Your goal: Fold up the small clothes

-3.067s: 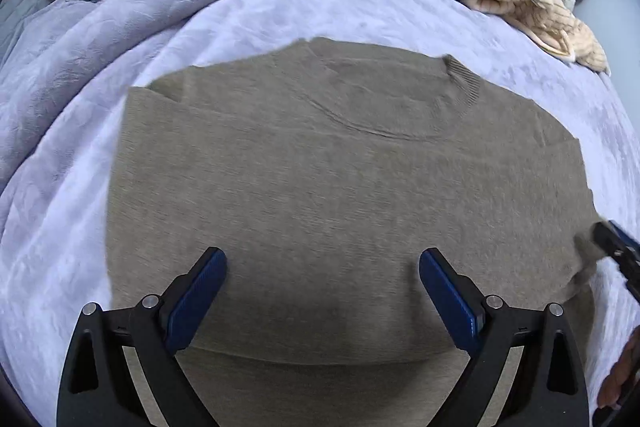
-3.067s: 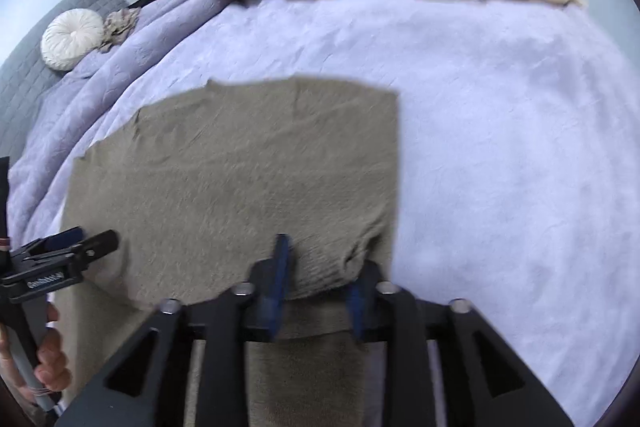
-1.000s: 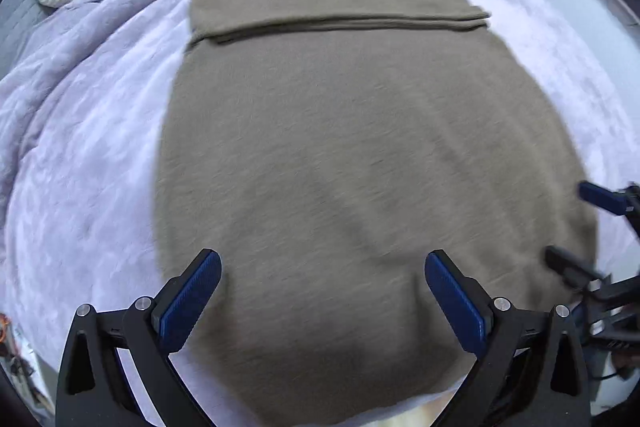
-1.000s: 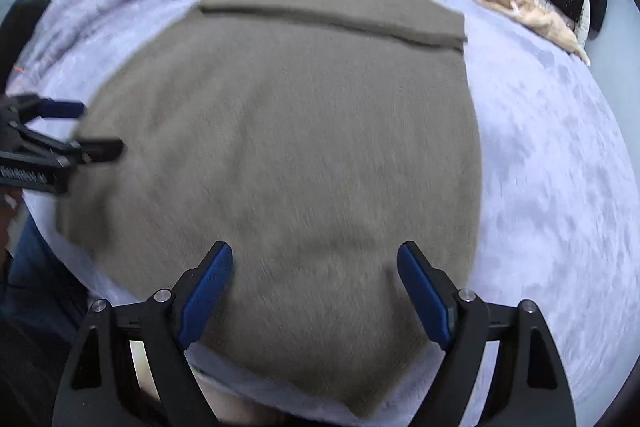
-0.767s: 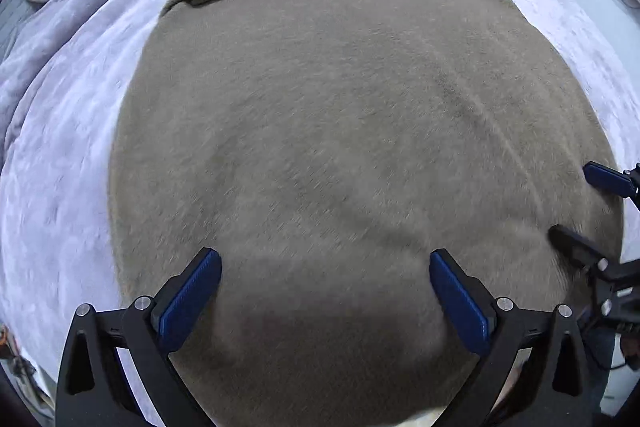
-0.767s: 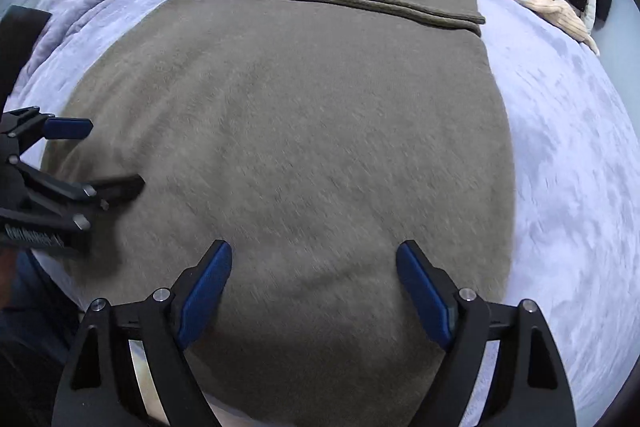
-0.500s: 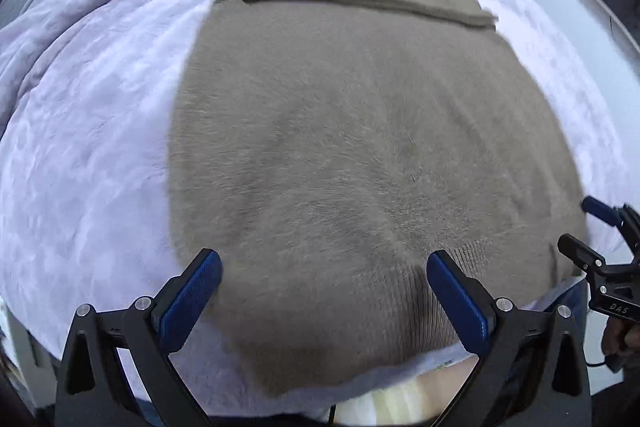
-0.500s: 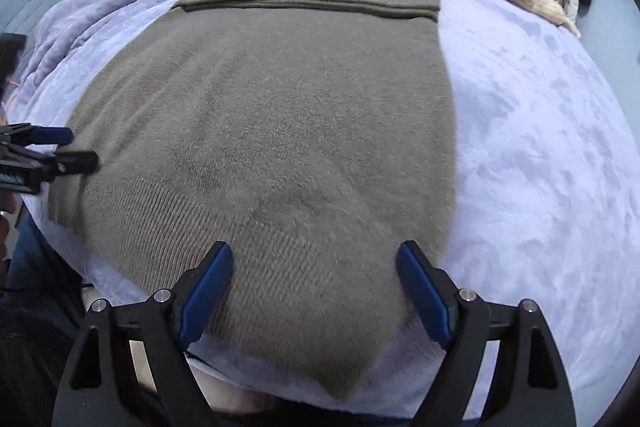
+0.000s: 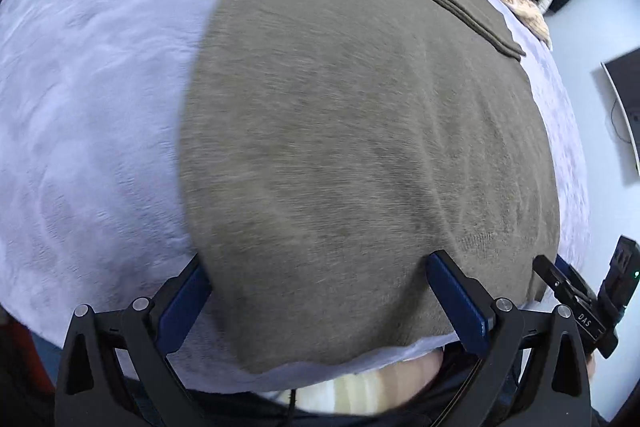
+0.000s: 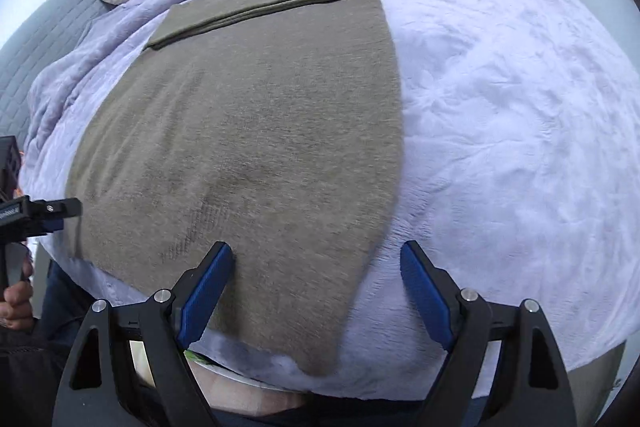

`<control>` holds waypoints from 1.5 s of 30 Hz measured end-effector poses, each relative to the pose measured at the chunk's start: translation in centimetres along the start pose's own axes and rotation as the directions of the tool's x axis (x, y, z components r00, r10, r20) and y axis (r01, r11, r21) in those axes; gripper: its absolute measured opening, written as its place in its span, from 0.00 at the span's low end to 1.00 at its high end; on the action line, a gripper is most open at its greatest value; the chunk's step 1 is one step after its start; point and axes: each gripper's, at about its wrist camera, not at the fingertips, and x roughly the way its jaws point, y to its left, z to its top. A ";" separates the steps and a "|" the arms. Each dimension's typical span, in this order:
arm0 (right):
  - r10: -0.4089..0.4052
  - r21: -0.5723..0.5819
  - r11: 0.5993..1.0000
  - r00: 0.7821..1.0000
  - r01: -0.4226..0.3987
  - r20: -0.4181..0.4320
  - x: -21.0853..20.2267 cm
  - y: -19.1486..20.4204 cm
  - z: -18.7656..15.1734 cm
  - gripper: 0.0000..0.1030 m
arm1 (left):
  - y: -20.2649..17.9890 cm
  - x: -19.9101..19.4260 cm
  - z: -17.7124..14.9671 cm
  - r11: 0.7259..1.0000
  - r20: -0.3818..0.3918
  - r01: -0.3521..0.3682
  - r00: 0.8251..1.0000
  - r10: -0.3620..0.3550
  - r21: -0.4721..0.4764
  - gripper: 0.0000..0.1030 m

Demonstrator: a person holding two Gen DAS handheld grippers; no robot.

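Olive sweater (image 10: 248,131) flat on bed (image 10: 500,107), hem at near edge. Soft, limp knit; pinch hem corners. Left gripper (image 9: 320,303) and right gripper (image 10: 316,291) wide, empty.

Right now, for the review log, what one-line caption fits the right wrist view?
Open right tool poised at the near hem of an olive sweater spread on a lavender blanket.
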 end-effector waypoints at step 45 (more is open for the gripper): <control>0.168 0.054 0.981 0.958 -0.185 0.234 -4.4 1.6 7.0 0.06 | -2.9 -7.9 5.4 0.999 0.337 0.006 0.941 -0.021 0.047 0.12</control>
